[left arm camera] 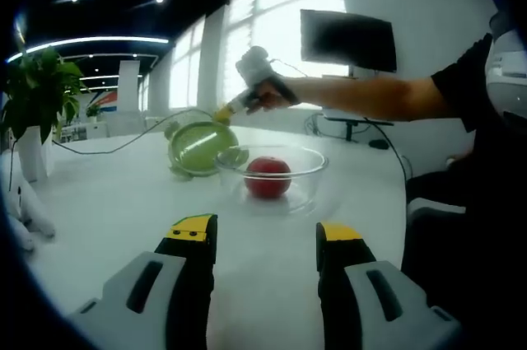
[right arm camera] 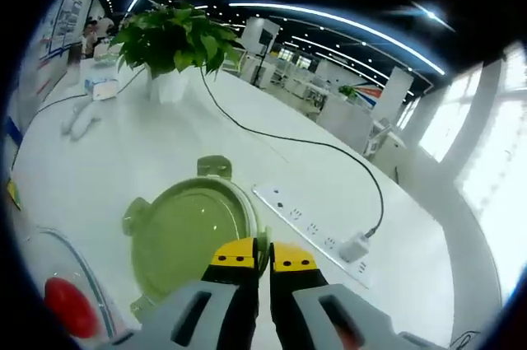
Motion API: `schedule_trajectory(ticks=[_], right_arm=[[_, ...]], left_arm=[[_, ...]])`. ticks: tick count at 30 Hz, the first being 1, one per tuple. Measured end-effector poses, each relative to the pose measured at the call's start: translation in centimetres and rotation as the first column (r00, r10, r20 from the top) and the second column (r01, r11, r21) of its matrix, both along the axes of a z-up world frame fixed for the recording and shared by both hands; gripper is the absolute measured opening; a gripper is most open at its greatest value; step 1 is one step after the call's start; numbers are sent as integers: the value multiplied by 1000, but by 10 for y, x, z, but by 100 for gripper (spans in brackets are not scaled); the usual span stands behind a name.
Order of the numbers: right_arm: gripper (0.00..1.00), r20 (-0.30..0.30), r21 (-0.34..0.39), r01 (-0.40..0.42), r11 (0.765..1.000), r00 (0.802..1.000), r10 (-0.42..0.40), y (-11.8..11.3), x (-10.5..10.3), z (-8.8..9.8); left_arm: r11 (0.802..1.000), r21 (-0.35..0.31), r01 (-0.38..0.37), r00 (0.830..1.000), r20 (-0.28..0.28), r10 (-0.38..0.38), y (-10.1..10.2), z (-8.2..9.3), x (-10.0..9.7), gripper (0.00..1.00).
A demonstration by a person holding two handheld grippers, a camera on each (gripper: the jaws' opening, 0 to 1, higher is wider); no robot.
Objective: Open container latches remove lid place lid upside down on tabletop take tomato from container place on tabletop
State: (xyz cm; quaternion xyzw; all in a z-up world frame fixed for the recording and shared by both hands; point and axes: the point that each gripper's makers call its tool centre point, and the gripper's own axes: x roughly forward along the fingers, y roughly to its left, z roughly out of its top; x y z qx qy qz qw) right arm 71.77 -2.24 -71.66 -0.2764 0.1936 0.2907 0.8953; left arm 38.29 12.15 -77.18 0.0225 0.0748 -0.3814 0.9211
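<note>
While my right gripper [right arm camera: 254,258] has its jaws pinched on the rim of the round green plastic lid [right arm camera: 191,235], tilted over the white bench [right arm camera: 123,161], my left gripper [left arm camera: 263,235] hangs with jaws wide, empty. Red tomato [left arm camera: 268,176] sits in the clear glass bowl [left arm camera: 309,162].

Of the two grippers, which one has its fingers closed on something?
The right gripper: its fingers pinch the rim of the green lid, holding it tilted beside the glass bowl. The left gripper has its fingers spread apart, holding nothing.
</note>
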Motion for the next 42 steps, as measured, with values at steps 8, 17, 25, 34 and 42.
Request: schedule_trajectory(ticks=[8,17,25,34,42], right_arm=[[3,3,56,14,998,1000,-14,2,-3,2],[3,4,137,-37,990,999,36,9,-33,27],[4,-3,180,-41,983,999,42,5,-59,31],[7,23,235,-69,970,998,65,2,-110,32],[8,63,284,-76,956,996,60,-17,-139,45]], left_arm=[[1000,19,10,1000,-5,-10,-1,-3,-3,47],[999,5,50,998,-35,-50,-1,0,-2,47],[1000,0,18,1000,-17,-18,7,3,-1,47],[1000,-16,7,999,-34,-7,11,2,0,46],[999,-29,22,1000,-14,-22,5,8,-3,46]])
